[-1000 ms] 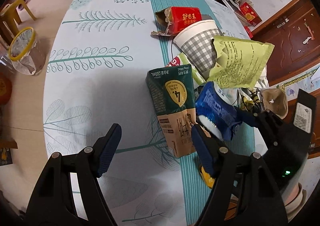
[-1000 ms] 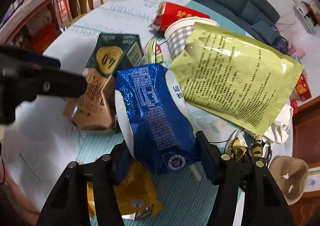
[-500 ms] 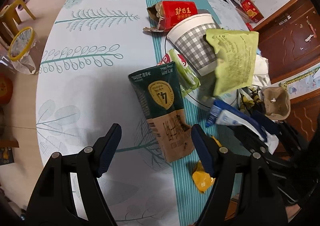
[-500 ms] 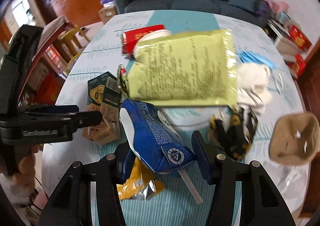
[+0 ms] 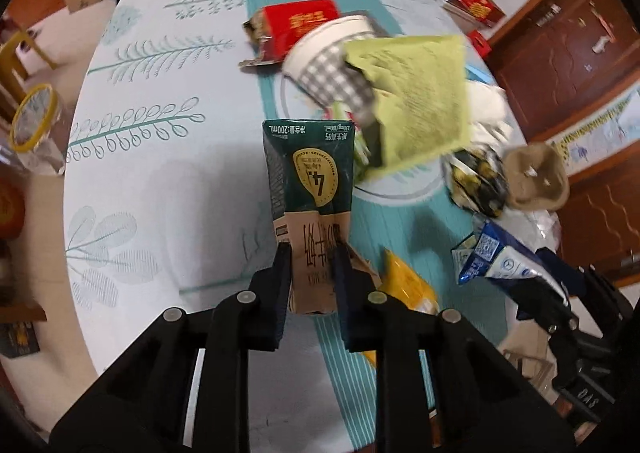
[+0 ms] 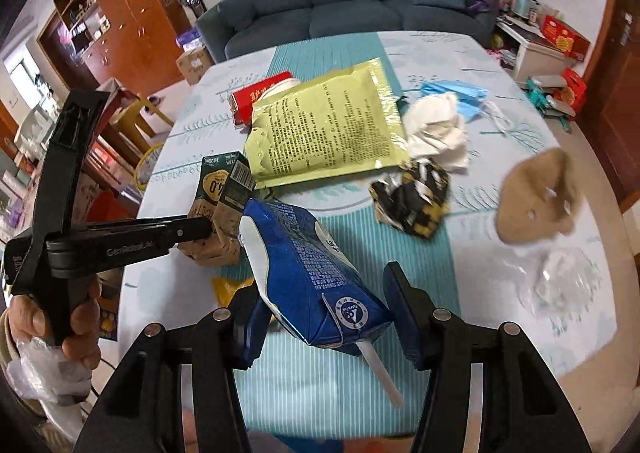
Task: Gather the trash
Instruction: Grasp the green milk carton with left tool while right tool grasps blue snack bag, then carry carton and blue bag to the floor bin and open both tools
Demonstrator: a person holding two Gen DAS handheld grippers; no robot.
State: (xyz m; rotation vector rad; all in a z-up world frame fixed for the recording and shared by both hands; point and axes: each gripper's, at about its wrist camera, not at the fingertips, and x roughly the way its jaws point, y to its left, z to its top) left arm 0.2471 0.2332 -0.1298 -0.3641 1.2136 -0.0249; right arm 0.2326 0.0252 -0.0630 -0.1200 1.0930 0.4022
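Two views. Left wrist: the left gripper (image 5: 310, 253) clamps the brown end of a green milk carton (image 5: 310, 189) over the table (image 5: 152, 173). Right wrist: the right gripper (image 6: 324, 313) grasps a blue carton (image 6: 304, 269) above the table's striped runner (image 6: 320, 381).

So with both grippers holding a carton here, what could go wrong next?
1. The left gripper pinches only the crumpled brown end of the green milk carton, so it may slip or fold.
2. The right gripper carries the blue carton tilted, straw pointing down; leftover liquid could drip onto the tablecloth.
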